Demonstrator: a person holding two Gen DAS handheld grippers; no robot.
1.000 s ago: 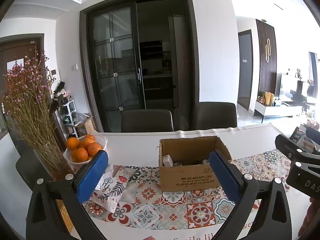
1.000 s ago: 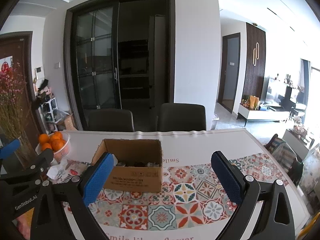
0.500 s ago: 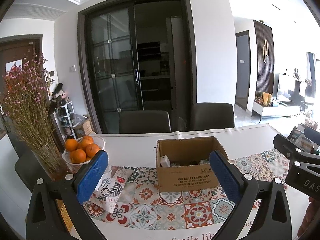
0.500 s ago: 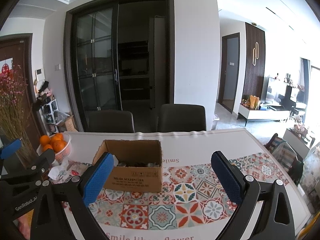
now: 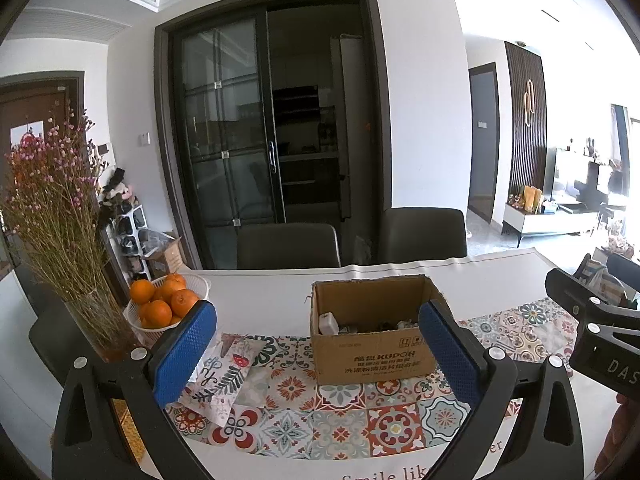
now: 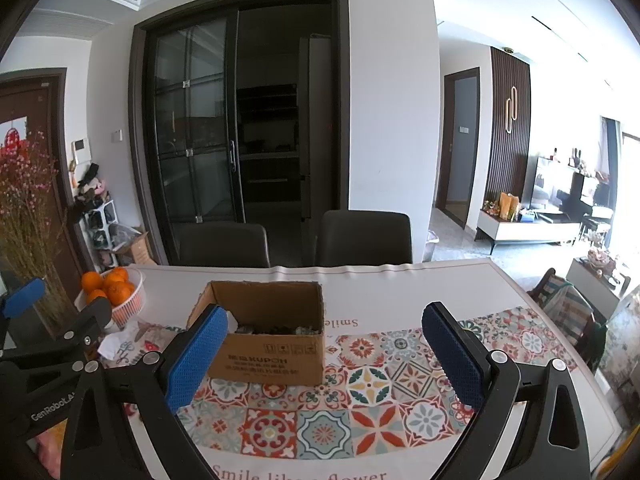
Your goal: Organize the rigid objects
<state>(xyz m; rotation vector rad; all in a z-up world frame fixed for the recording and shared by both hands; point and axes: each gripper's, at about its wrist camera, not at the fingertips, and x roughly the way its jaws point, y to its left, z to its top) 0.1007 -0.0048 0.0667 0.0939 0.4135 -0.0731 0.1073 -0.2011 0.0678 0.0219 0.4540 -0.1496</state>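
Observation:
An open brown cardboard box [image 5: 372, 356] stands on the patterned tile mat [image 5: 340, 420] in the middle of the table; it also shows in the right wrist view [image 6: 272, 360]. Small objects lie inside it, among them a white block [image 5: 329, 323]. My left gripper [image 5: 318, 356] is open and empty, held above the table's near side, short of the box. My right gripper [image 6: 326, 356] is open and empty, level with it, to the right of the left one. Each gripper shows at the edge of the other's view.
A white basket of oranges [image 5: 166, 304] and a glass vase of dried pink flowers [image 5: 52, 216] stand at the table's left. A patterned cloth [image 5: 224, 380] lies beside the basket. Two dark chairs [image 6: 296, 238] stand behind the far edge.
Both views have tilted up slightly, so the box and table sit lower in the frames. Both grippers have stayed open.

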